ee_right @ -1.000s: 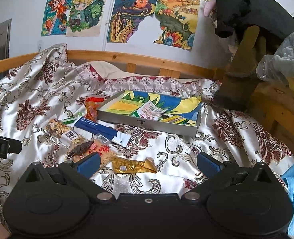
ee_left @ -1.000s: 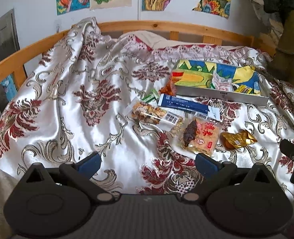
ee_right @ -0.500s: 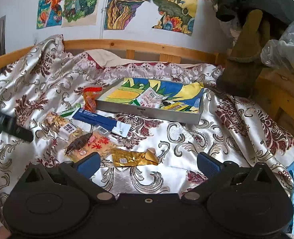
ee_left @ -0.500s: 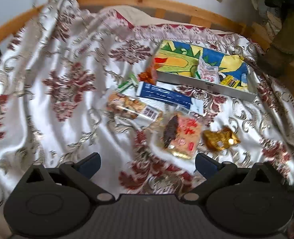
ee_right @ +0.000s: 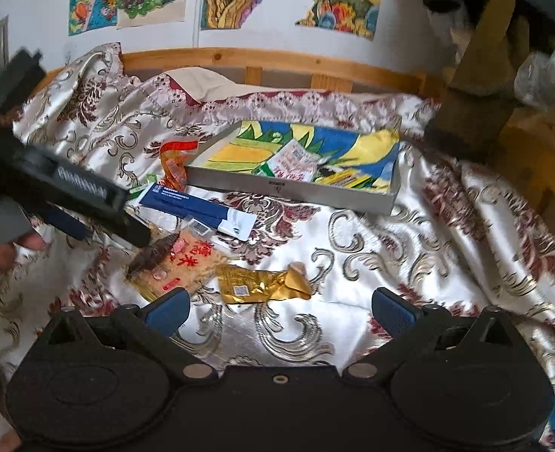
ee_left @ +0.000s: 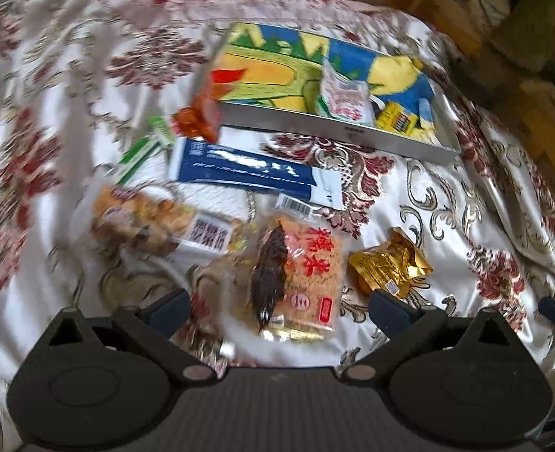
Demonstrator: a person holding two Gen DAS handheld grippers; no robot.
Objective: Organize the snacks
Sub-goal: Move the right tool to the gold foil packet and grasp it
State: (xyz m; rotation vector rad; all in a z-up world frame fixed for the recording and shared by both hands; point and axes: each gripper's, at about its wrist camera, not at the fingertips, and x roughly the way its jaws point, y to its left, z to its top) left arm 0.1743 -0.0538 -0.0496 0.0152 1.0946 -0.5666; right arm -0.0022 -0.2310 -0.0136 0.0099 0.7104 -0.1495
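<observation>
Snacks, loose, lying on a floral satin bedspread (ee_left: pixel 70 75). Nearest: clear orange-pink packet with red characters and a dark dried piece (ee_left: pixel 296 275), lying between the spread fingers of the left gripper (ee_left: pixel 277 307), which is gaping and holding nothing. Just beside: crinkled gold foil packet (ee_left: pixel 388 265). Beyond: long blue-and-white sachet (ee_left: pixel 255 175). Farthest: shallow grey tray with colourful lining (ee_right: pixel 292 188), carrying two small packets. Right gripper (ee_right: pixel 279 309) is hovering with jaws wide, empty. Handling advice: pinch the flat packet by an edge, avoiding cloth.
</observation>
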